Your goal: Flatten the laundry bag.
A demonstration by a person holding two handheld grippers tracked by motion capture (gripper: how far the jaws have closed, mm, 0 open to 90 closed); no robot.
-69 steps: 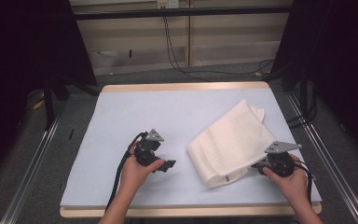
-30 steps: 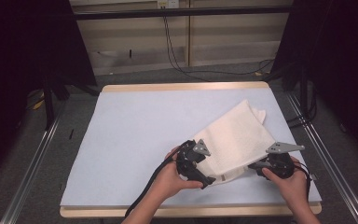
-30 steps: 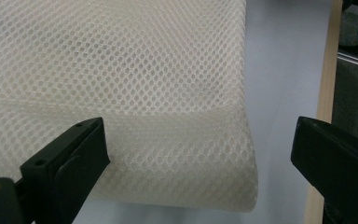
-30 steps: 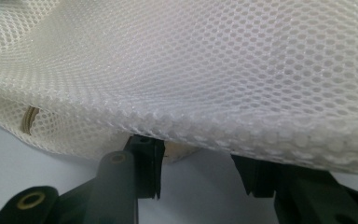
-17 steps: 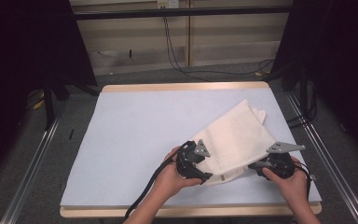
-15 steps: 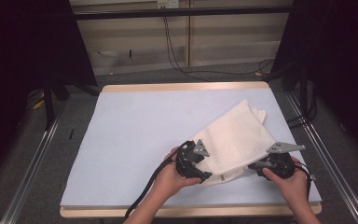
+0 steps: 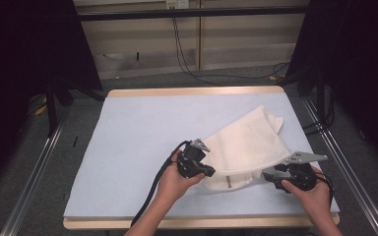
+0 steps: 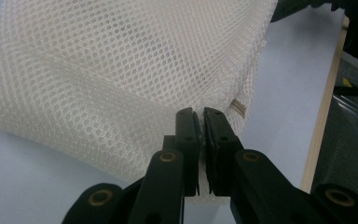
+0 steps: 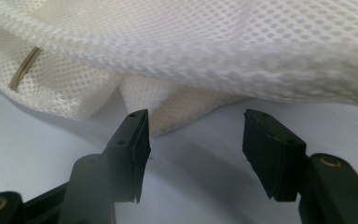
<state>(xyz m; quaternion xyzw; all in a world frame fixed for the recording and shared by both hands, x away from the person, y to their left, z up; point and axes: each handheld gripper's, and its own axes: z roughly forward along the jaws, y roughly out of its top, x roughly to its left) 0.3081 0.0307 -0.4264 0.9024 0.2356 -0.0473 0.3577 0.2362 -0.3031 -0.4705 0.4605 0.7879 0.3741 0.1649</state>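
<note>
- Lying on the pale blue table mat point(image 7: 128, 142), toward its right near corner, is the folded white mesh cloth point(image 7: 248, 145).
- Left gripper point(image 8: 200, 116) has just closed its jaws, clamped on the cloth's near edge.
- Right gripper point(image 9: 193, 135) has been opening; its jaws stand apart just short of the cloth's right near edge, nothing between them.

Pale blue table point(image 7: 142, 142), grey floor point(image 7: 39, 162), beige panelled wall point(image 7: 236, 39).

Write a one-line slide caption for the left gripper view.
Left hand-held gripper pinches the edge of a white mesh bag on the table.
</note>
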